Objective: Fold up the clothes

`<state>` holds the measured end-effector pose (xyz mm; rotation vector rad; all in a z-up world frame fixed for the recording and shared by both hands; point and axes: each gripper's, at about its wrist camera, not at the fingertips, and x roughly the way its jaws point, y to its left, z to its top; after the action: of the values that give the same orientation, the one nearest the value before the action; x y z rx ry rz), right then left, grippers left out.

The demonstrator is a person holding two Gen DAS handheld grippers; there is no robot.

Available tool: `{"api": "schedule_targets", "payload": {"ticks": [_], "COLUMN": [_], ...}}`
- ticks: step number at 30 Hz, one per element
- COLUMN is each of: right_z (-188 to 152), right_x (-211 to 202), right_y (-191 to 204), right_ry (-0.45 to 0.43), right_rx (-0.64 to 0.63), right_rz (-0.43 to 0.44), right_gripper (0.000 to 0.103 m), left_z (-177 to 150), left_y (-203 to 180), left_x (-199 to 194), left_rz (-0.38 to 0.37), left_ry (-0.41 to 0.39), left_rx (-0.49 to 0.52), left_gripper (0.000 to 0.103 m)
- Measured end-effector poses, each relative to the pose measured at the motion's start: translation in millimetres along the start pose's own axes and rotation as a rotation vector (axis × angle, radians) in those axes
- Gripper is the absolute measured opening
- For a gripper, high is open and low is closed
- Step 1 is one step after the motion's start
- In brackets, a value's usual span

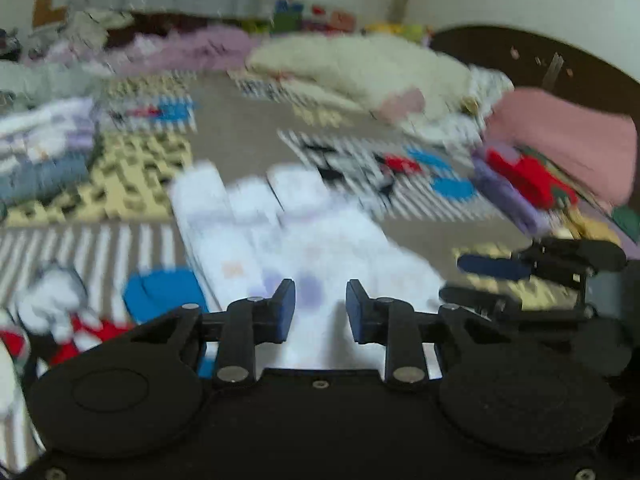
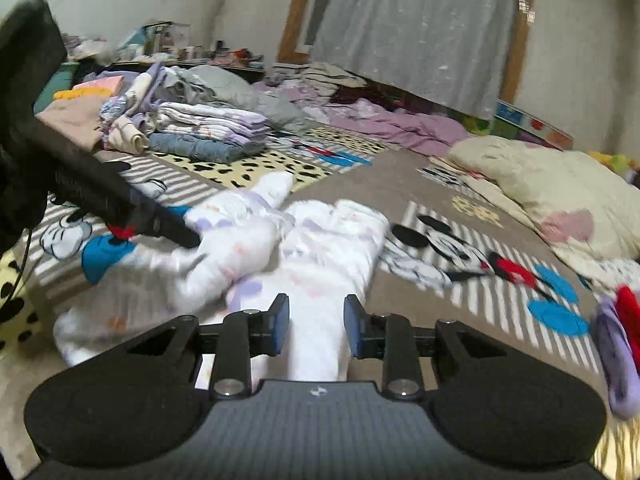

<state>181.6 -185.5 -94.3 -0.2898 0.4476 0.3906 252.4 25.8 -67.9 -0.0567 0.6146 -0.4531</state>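
Cartoon-print rug [image 2: 460,184] underneath; cream pillow [image 2: 560,184] at right – grey curtain [image 2: 412,28] behind

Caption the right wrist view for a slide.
Right gripper straddles a white pastel-printed garment on a cartoon-patterned mat.

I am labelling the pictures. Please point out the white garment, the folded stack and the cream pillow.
white garment [image 2: 320,248]: right wrist view, middle of the cloth.
folded stack [image 2: 212,128]: right wrist view, its side.
cream pillow [image 2: 560,184]: right wrist view, its top.
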Motion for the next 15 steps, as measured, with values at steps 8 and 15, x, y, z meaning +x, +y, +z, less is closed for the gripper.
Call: {"api": "schedule_targets", "payload": {"ticks": [8,15], "right_z": [25,11], "right_x": [63,86], "right_y": [-5,-14], "right_ry": [0.081,0.164], "right_rx": [-0.056,0.000], "right_rz": [0.085,0.158], "right_gripper": [0.032,0.032], "left_z": [-10,-14], "left_y": [3,1], "left_x": [78,72], "left_rz": [0.040,0.037], "left_ry": [0.130,0.108], "left_rx": [0.177,0.208], "left_gripper": [0.040,0.040]}}
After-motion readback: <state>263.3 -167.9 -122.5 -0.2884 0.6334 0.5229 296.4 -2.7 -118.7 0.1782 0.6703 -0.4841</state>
